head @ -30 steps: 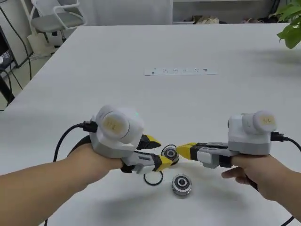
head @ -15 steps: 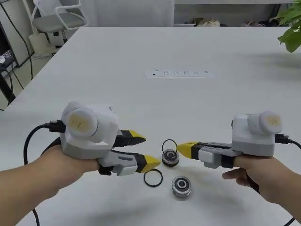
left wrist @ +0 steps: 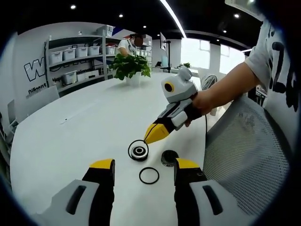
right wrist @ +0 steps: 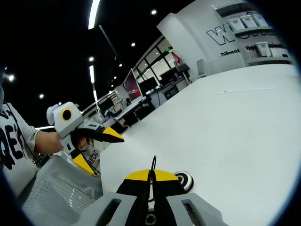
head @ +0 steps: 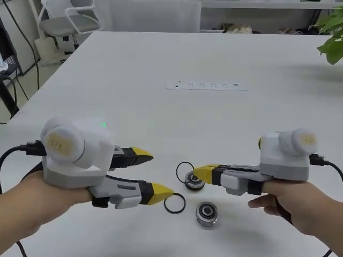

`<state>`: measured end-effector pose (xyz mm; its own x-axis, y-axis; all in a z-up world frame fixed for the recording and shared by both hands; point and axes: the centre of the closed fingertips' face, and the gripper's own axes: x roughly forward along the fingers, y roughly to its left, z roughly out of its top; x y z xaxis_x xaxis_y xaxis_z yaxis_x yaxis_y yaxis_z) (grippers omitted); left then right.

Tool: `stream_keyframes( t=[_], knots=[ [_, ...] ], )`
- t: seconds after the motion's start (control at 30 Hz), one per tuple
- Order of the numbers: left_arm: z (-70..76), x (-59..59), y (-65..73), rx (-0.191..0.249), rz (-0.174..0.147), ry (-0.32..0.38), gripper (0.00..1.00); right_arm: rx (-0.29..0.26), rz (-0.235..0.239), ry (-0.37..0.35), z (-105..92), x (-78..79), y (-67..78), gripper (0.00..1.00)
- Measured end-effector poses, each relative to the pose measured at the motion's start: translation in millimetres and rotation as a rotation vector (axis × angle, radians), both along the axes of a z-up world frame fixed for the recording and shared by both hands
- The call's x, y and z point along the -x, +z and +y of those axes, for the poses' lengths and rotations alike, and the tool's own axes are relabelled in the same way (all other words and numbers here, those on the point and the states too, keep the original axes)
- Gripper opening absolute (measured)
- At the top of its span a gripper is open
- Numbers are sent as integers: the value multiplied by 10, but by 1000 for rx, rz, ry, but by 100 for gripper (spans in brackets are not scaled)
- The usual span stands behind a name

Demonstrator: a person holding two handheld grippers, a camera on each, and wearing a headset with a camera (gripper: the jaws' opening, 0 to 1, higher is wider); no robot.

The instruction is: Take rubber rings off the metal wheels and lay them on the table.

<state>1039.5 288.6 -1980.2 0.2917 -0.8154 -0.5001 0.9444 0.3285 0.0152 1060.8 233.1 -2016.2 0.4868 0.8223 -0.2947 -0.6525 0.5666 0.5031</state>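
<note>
My right gripper (head: 198,172) (right wrist: 151,173) is shut on a thin black rubber ring (head: 185,163) (right wrist: 153,162), which stands up over a small metal wheel (head: 194,182) (left wrist: 138,152) lying on the white table; I cannot tell whether the ring still hooks the wheel. A second metal wheel (head: 207,212) (left wrist: 168,158) sits nearer me. One loose black ring (head: 174,203) (left wrist: 149,175) lies flat between them, just ahead of my left gripper (head: 151,172) (left wrist: 144,164). That gripper is open and holds nothing, a short way left of the wheels.
A white power strip (head: 206,85) lies across the middle of the table (head: 161,107). An office chair (head: 69,19) stands beyond the far left corner and a green plant (head: 332,32) at the far right. Cables trail from both grippers.
My left gripper has drawn back to the left, away from the first wheel, which now rests on the table. My right gripper keeps its hold on the ring.
</note>
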Motion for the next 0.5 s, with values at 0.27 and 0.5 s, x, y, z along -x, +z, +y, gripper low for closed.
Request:
stream_keyframes(
  t=[0.27,0.5],
  knots=[
    [118,27,29,7,14,22,53,12,22,56,130,104,-64,0],
    [155,35,63,14,8,30,53,18,54,105,236,207,-140,0]
  ],
)
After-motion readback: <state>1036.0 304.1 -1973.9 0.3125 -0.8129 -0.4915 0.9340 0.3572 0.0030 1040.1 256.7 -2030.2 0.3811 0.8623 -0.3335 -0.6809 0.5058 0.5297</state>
